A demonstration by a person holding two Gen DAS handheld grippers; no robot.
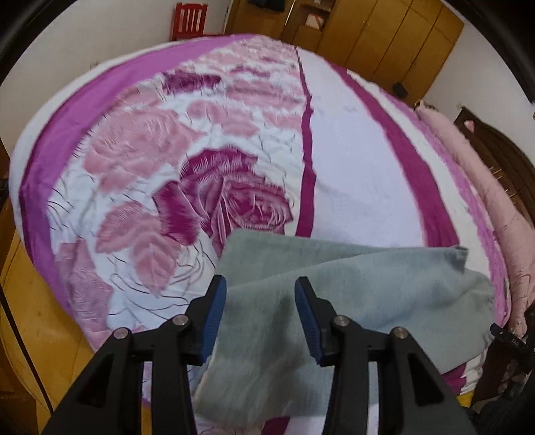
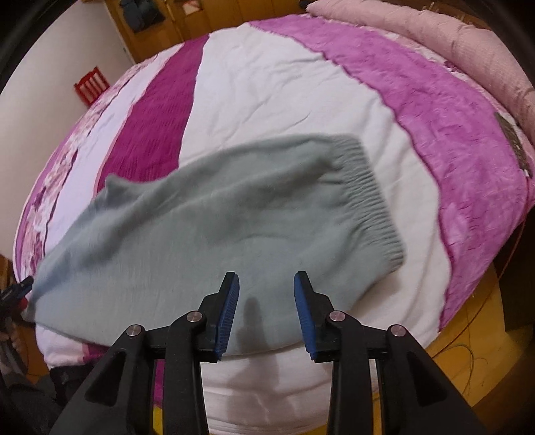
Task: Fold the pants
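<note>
Grey-green fleecy pants (image 1: pixel 334 301) lie on the bed near its front edge, folded lengthwise, legs one on the other. In the right wrist view the pants (image 2: pixel 217 227) show their ribbed waistband (image 2: pixel 371 197) at the right end. My left gripper (image 1: pixel 260 287) is open above the leg end of the pants, nothing between its blue pads. My right gripper (image 2: pixel 266 284) is open and empty above the pants' near edge, close to the waist end. The other gripper's tip (image 2: pixel 20 287) shows at the far left.
The bed carries a pink, purple and white rose-patterned blanket (image 1: pixel 207 160). A pink quilt (image 2: pixel 451 36) lies along the head end. Wooden wardrobes (image 1: pixel 384 36) and a red chair (image 1: pixel 189 20) stand beyond the bed. Yellow wooden floor (image 1: pixel 40 301) surrounds it.
</note>
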